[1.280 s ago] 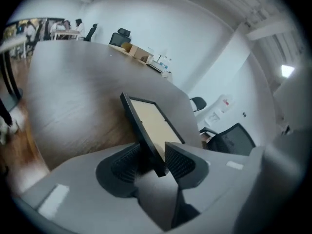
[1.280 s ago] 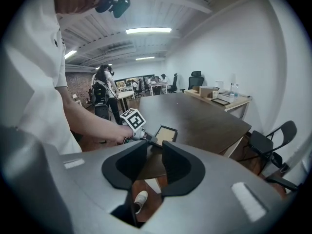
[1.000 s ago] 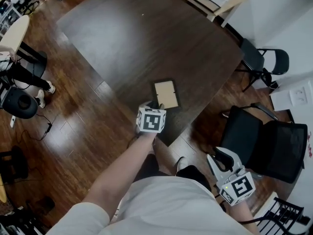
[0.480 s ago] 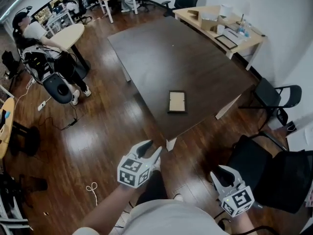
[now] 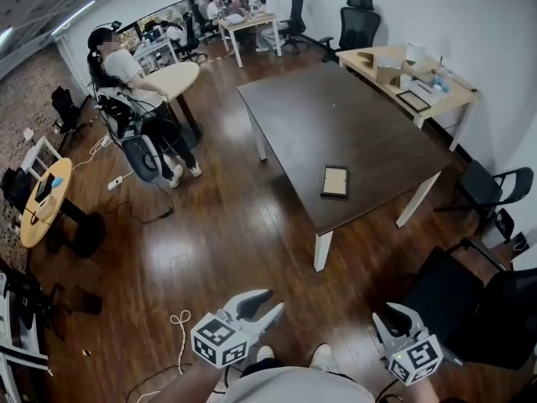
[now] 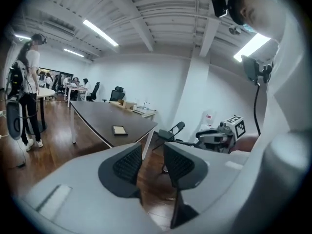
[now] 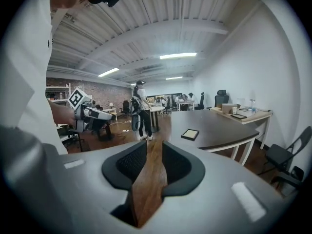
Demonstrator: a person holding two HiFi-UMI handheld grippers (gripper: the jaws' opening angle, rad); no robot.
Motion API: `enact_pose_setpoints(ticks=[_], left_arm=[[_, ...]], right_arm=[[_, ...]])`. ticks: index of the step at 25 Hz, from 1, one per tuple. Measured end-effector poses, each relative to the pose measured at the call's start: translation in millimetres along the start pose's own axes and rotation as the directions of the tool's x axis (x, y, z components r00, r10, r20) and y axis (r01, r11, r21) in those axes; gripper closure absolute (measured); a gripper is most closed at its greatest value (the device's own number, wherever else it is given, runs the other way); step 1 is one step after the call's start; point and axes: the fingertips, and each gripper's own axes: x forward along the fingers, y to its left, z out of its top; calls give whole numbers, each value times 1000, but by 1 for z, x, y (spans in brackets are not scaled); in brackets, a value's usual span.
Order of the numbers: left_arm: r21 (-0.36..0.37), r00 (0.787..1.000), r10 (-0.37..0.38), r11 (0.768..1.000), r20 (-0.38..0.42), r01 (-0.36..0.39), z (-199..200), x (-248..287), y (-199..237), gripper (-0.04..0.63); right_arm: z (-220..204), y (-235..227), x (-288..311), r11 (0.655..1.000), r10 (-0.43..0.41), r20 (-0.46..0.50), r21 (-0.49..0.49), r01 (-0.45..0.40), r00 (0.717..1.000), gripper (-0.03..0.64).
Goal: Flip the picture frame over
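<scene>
Head view high, steeply down; both gripper views low, level, sharing distant counter (image 5: 352, 116) and picture frame (image 5: 335, 181)

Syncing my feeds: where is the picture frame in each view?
Head view: picture frame right of centre, on the dark table.
Left gripper view: left of centre, small.
Right gripper view: slightly right of centre.
Shared landmark: that dark table.

Left gripper (image 5: 267, 302) and right gripper (image 5: 392, 313) held low near the body, jaws apart, empty
</scene>
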Motion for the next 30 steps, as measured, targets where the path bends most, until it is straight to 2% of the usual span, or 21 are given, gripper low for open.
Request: enact_pose_setpoints(ticks=[3,9,14,24,30], left_arm=[[35,999,-32,999,23,31,5,-18,-8,457],[36,995,-85,996,47,83,7,-79,-11,457],[39,994,-106,994,40,104,-6,-115,21,457],[69,986,-162,985,27,160,-13,-119,20,457],[74,986,-167,983,14,166,-17,-122,20,457]], right_arm=[[8,19,-3,1000,-5,20,-21,6,1000,515],[20,81,-11,999,-38,20,-29,39,999,514],[27,128,19,998,-60,26,-31,61,998,515],[29,150,23,995,-89,37,-42,91,995,517],[32,153,23,994,-93,43,-52,95,995,517]])
